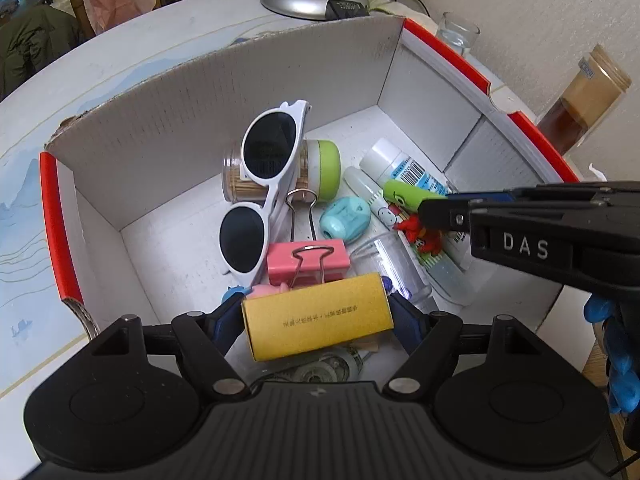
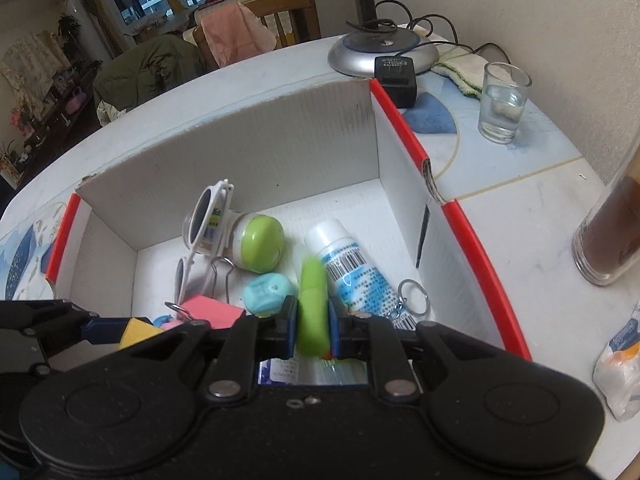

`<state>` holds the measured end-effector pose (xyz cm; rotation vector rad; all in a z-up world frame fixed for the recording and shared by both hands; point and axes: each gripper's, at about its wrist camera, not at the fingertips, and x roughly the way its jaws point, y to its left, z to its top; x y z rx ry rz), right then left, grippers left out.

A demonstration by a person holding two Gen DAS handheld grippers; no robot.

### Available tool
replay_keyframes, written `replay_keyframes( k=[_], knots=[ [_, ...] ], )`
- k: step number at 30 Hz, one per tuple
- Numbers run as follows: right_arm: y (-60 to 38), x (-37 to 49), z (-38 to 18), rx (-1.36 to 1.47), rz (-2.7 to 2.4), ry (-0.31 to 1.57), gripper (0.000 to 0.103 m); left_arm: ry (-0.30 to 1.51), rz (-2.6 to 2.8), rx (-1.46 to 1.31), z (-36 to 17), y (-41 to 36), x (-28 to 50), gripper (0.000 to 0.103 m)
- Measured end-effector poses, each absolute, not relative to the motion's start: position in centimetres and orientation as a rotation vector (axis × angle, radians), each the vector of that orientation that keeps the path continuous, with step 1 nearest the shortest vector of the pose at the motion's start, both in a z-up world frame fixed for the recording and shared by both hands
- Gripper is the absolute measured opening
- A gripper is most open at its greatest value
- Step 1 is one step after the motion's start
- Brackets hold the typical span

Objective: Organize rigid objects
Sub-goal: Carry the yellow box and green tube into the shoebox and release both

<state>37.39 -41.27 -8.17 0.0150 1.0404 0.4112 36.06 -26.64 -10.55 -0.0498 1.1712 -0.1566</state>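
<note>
A white cardboard box with red edges stands on the table and holds several small objects. My left gripper is shut on a yellow rectangular box and holds it over the near end of the box; its corner shows in the right wrist view. My right gripper is shut on a green tube-shaped object, held above a white bottle. The right gripper reaches in from the right in the left wrist view.
Inside the box lie white sunglasses, a green-lidded toothpick jar, a pink binder clip, a teal sharpener, a clear cup and a key ring. Outside stand a water glass, a brown jar and a lamp base.
</note>
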Motion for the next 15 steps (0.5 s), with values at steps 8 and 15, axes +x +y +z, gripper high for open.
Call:
replay_keyframes(
  k=[8,15],
  knots=[
    [-41.65,37.32,-8.46,0.020,0.413,1.059,0.016,1.180,-0.167,-0.045,-10.54,-26.81,36.08,0.077],
    [-41.89,36.92,-7.98,0.018,0.419,1.044,0.021,1.170,-0.156,-0.076,-10.46,-26.47,35.67,0.077]
  ],
)
